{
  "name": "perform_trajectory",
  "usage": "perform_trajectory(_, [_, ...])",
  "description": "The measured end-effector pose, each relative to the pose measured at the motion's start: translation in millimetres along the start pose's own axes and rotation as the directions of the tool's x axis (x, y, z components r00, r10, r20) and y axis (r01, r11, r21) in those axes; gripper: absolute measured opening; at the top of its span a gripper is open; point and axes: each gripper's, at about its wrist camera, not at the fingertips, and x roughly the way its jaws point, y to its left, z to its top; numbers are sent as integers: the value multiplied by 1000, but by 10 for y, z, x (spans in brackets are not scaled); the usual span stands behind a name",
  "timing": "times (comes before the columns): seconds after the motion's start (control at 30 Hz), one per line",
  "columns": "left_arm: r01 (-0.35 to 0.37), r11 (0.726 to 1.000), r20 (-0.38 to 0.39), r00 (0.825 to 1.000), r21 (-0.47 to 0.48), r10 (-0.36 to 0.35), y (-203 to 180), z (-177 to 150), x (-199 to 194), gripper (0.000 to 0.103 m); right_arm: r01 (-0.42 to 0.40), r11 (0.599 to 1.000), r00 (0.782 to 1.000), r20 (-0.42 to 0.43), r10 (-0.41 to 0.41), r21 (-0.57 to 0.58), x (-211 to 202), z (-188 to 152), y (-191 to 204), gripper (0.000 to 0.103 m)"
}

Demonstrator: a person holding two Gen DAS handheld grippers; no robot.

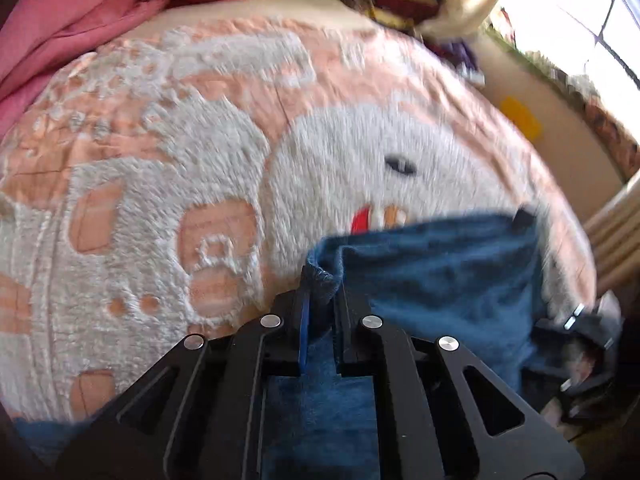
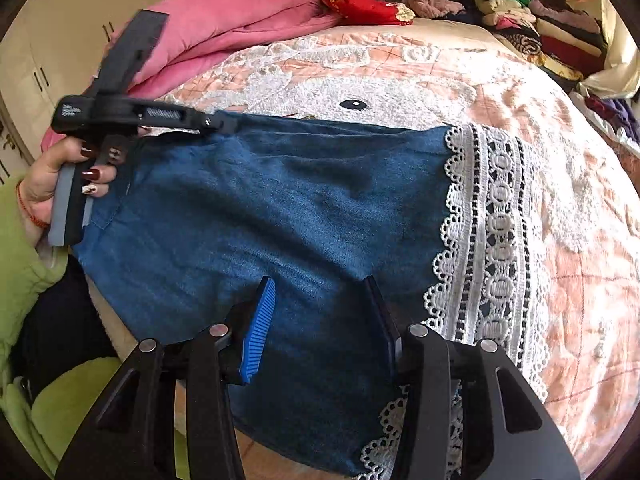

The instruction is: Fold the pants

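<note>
Blue denim pants [image 2: 280, 200] with a white lace hem [image 2: 492, 240] stretch across the near side of the bed. My left gripper [image 1: 322, 280] is shut on a folded corner of the pants [image 1: 440, 276] at the waist end. In the right wrist view a hand [image 2: 44, 176] holds the left gripper [image 2: 222, 124] at the pants' upper left corner. My right gripper [image 2: 320, 284] hangs over the lower middle of the denim. Its jaws stand apart and the ribbed blue pad [image 2: 260, 332] is bare, pressing on nothing.
A fluffy pink-and-white bedspread [image 2: 560, 140] covers the bed. A pink quilt [image 2: 240, 20] and a pile of folded clothes [image 2: 540, 28] lie along the far side. Cupboards [image 2: 40, 60] stand at the left. A green sleeve [image 2: 20, 260] fills the lower left.
</note>
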Motion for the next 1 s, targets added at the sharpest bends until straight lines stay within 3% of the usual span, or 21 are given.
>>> perform_trajectory(0.1, [10, 1000, 84, 996, -10, -9, 31, 49, -143, 2, -1, 1000, 1000, 14, 1, 17, -17, -33, -31, 44])
perform_trajectory(0.27, [-33, 999, 30, 999, -8, 33, 72, -2, 118, 3, -4, 1000, 1000, 6, 4, 9, -47, -5, -23, 44])
perform_trajectory(0.33, [-37, 999, 28, 999, -2, 37, 70, -26, 142, 4, -1, 1000, 999, 42, 0, 31, -174, 63, -83, 44])
perform_trajectory(0.53, [-27, 1000, 41, 999, -14, 27, 104, -52, 99, 6, 83, 974, 979, 165, -119, 209, -479, 430, -756, 44])
perform_trajectory(0.7, [-30, 1000, 44, 999, -3, 31, 87, -68, 121, 7, 68, 950, 989, 108, -105, 305, -218, 591, -1258, 45])
perform_trajectory(0.77, [-27, 1000, 45, 999, -8, 27, 98, -74, 125, 7, 22, 941, 996, 76, -50, 338, -37, 595, -1372, 45])
perform_trajectory(0.83, [-29, 1000, 45, 999, -6, 29, 97, -81, 128, 6, -25, 934, 998, 67, 1, 357, 63, 550, -1396, 38])
perform_trajectory(0.9, [-38, 999, 48, 998, -6, 38, 87, -88, 117, 5, -70, 932, 995, 86, 42, 355, 62, 509, -1389, 19])
perform_trajectory(1.0, [-55, 998, 80, 995, 14, 54, 27, -100, 48, 4, -92, 939, 988, 148, 44, 332, -107, 486, -1330, 17])
